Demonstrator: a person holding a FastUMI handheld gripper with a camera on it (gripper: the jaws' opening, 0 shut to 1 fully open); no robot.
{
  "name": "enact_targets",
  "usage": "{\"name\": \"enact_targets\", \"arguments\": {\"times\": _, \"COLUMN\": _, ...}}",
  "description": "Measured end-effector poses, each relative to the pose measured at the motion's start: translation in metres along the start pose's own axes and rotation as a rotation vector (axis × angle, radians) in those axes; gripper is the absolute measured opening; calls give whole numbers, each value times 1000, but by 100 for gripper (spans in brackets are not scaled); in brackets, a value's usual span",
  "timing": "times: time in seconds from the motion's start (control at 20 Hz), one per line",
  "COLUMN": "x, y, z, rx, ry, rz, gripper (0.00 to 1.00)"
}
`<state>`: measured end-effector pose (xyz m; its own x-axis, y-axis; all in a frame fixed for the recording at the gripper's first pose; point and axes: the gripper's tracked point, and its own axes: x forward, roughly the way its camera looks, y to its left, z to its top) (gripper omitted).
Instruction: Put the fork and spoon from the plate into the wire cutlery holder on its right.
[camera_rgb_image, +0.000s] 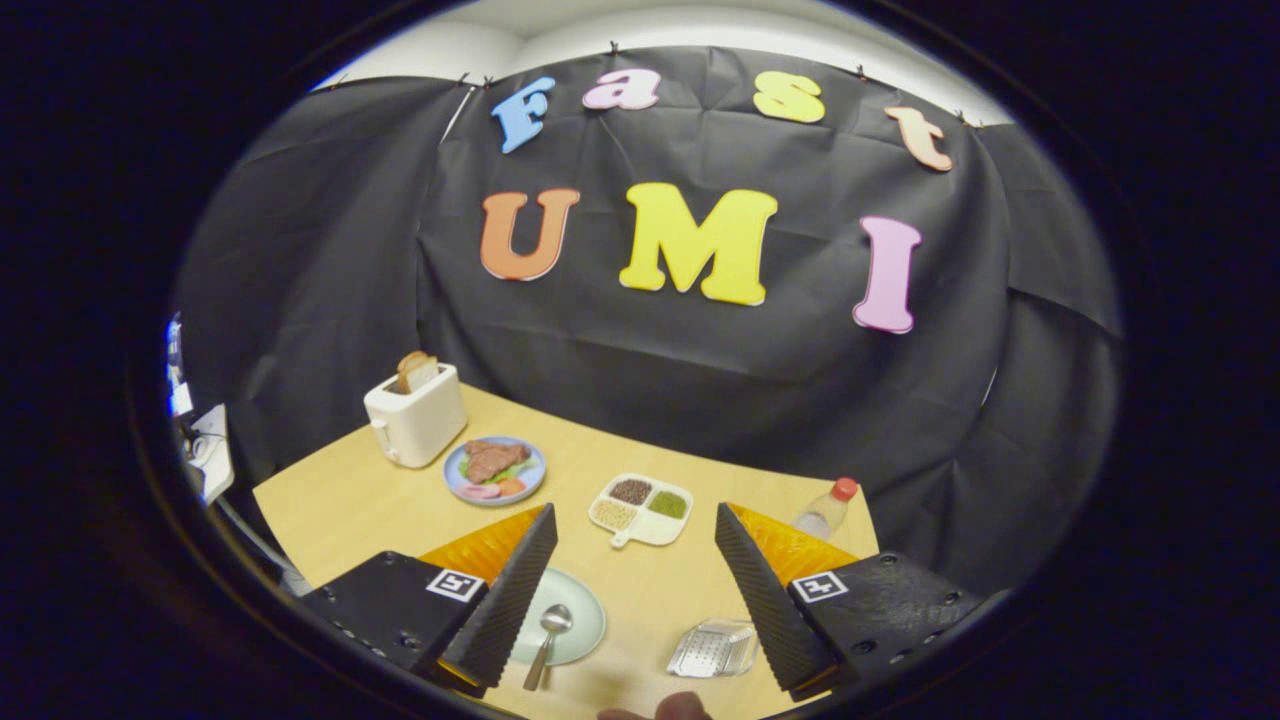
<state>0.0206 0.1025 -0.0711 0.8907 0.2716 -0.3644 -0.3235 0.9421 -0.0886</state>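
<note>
Gripper (635, 575) open, empty. Spoon (548, 640) on plate (585, 625) by near finger; fork unseen. Holder (712, 650) beside, apart. Likely light, stiff, slippery; best pinched mid-handle.

The gripper (632, 560) had two wedge-shaped fingers (505, 600) with ribbed inner faces. Each sat on a black, screw-studded block bearing a square black-and-white marker (455, 585).

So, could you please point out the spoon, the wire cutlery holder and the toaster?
spoon (556, 619): gripper view, on its bowl.
wire cutlery holder (712, 650): gripper view, on its mesh base.
toaster (418, 418): gripper view, on its side.
</note>
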Motion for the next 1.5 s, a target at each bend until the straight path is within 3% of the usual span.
{"name": "enact_targets", "arguments": {"times": 0.4, "x": 14, "y": 42, "z": -96, "rx": -59, "ry": 402, "rz": 104, "gripper": 96}}
{"name": "enact_targets", "arguments": {"times": 0.75, "x": 9, "y": 67, "z": -183, "rx": 50, "ry": 760, "rz": 133, "gripper": 96}}
{"name": "enact_targets", "arguments": {"times": 1.0, "x": 3, "y": 85, "z": -222, "rx": 107, "ry": 936, "rz": 141, "gripper": 97}}
{"name": "enact_targets", "arguments": {"times": 1.25, "x": 17, "y": 90, "z": -249, "rx": 124, "ry": 1011, "rz": 112, "gripper": 97}}
{"name": "enact_targets", "arguments": {"times": 1.4, "x": 28, "y": 93, "z": -260, "rx": 175, "ry": 1040, "rz": 87, "gripper": 89}}
{"name": "enact_targets", "arguments": {"times": 1.5, "x": 33, "y": 97, "z": -266, "rx": 212, "ry": 1062, "rz": 81, "gripper": 76}}
